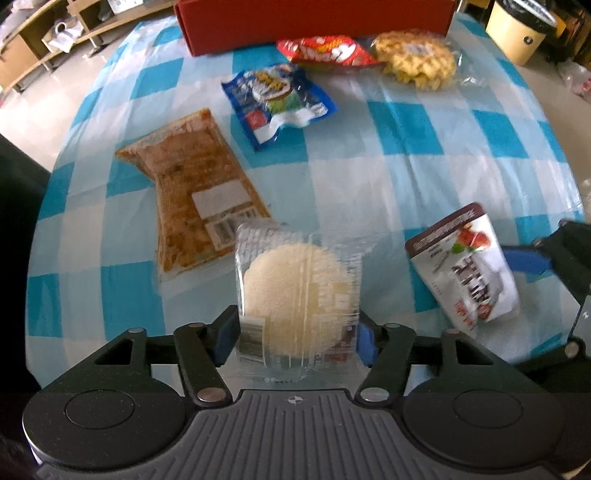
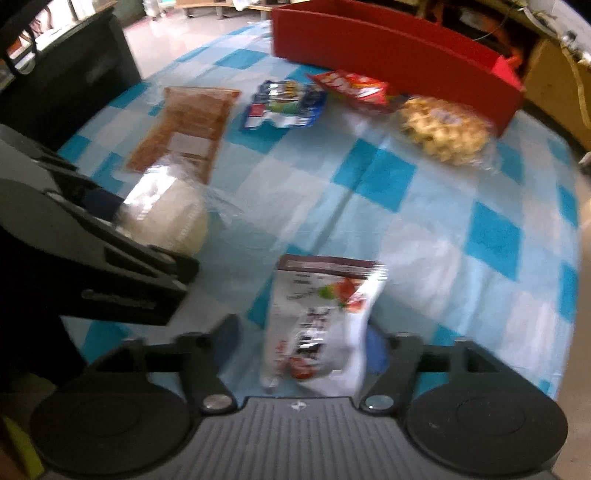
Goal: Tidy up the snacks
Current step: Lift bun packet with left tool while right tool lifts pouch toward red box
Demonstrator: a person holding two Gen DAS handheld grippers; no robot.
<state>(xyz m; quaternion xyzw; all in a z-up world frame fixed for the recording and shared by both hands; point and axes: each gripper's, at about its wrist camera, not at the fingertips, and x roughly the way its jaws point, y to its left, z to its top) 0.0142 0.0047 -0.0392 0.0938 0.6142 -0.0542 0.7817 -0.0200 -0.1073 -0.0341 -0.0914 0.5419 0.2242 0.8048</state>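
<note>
A round pale cake in a clear wrapper [image 1: 295, 295] lies between the fingers of my left gripper [image 1: 297, 339]. The blue pads stand at the wrapper's edges without squeezing it, so this gripper is open. A white bag with a brown top and a strawberry picture [image 2: 325, 325] sits between the fingers of my right gripper [image 2: 303, 343]. That gripper is open, with a clear gap on the bag's left side. The same bag [image 1: 465, 266] shows at the right of the left wrist view. A long red box [image 1: 314, 22] stands at the table's far edge.
On the blue-and-white checked cloth [image 1: 369, 166] lie a flat brown pack [image 1: 195, 192], a blue packet [image 1: 277, 99], a red packet [image 1: 328, 51] and a wrapped waffle [image 1: 417, 59]. A cream bin [image 1: 517, 33] and wooden shelves [image 1: 37, 48] stand beyond the table.
</note>
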